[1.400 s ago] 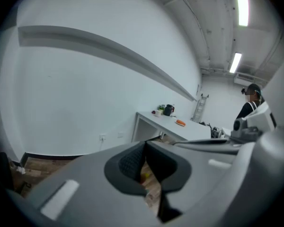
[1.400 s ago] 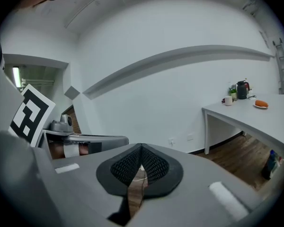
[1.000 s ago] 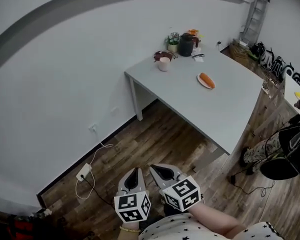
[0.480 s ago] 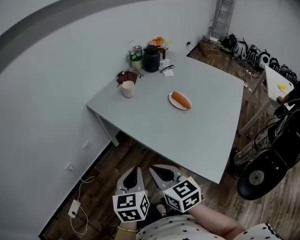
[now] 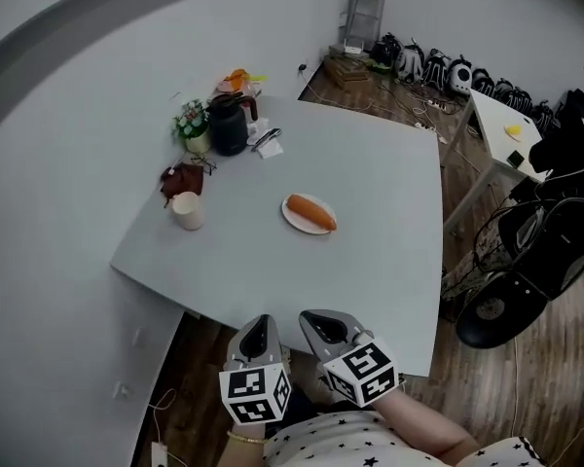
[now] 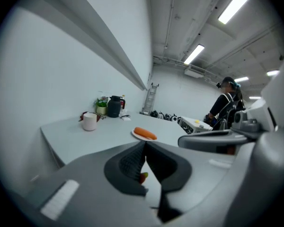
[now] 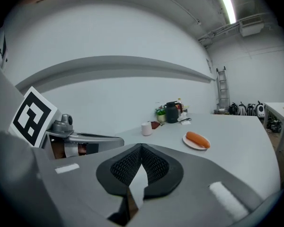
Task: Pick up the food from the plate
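An orange sausage-shaped food item (image 5: 311,211) lies on a small white plate (image 5: 294,223) near the middle of the grey table (image 5: 370,193). It also shows in the left gripper view as the food (image 6: 145,133) and in the right gripper view as the food (image 7: 197,139). Both grippers hang side by side at the table's near edge, well short of the plate. The left gripper (image 5: 258,330) has its jaws together with nothing between them. The right gripper (image 5: 323,325) is likewise shut and empty.
A white cup (image 5: 187,210), a dark red object (image 5: 181,179), a black kettle (image 5: 229,125), a small plant (image 5: 193,127) and papers (image 5: 267,140) stand along the table's far left. An office chair (image 5: 540,251) and a second white table (image 5: 506,125) are at the right. A person (image 6: 226,109) stands there.
The view has swung left and come closer: the table and plate have shifted toward the frame's middle and the near edge now lies just ahead of both grippers. The grippers stay shut.
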